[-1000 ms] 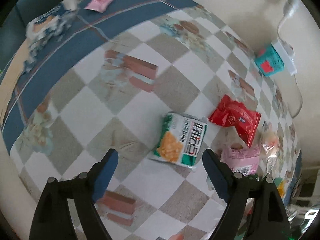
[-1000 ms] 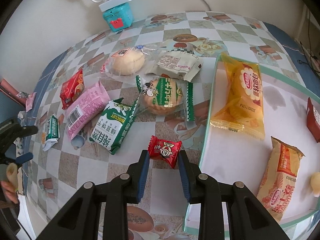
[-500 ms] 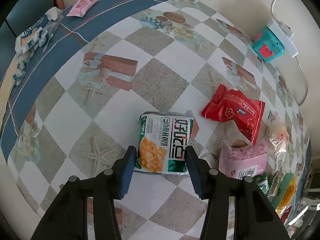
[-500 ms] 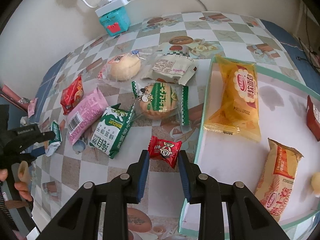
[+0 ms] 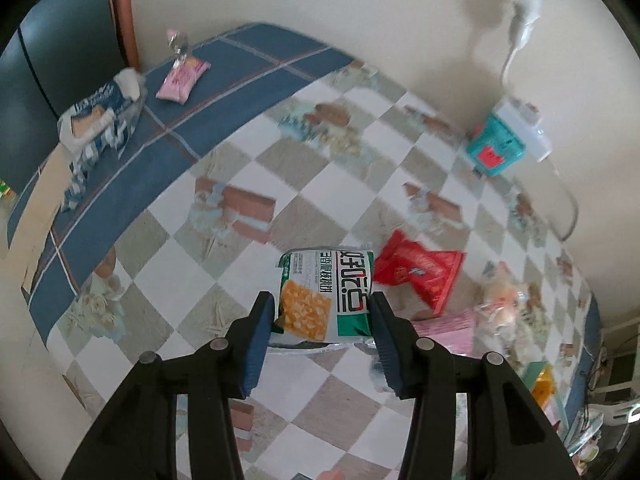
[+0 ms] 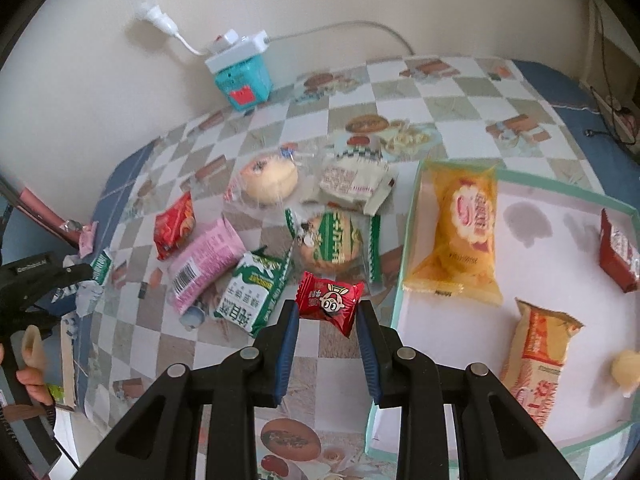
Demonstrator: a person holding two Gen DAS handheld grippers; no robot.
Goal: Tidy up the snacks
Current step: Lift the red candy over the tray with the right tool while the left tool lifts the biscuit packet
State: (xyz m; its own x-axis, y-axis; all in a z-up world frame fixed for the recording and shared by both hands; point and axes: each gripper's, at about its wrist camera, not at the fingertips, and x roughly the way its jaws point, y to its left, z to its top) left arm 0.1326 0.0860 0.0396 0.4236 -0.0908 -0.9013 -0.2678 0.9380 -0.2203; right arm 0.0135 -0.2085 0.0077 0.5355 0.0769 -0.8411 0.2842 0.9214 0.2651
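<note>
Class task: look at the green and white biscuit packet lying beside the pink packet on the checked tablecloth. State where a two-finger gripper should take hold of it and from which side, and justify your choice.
Grip the green and white biscuit packet across its narrow width at mid-body, coming from above. It lies flat and elongated; the pink packet crowds its left side, so a low sideways approach looks blocked. Its crimped ends would probably slip.

Plain cream wall (image 6: 320, 4) behind a table under a checkered cloth (image 5: 352, 184) with a blue border (image 5: 224, 92). White power strip (image 6: 236, 50) atop a teal box (image 6: 242, 82) against the wall, cord (image 6: 360, 26) trailing right. Dark chair (image 5: 52, 52) at the far left. Soft daylight, faint shadows.
</note>
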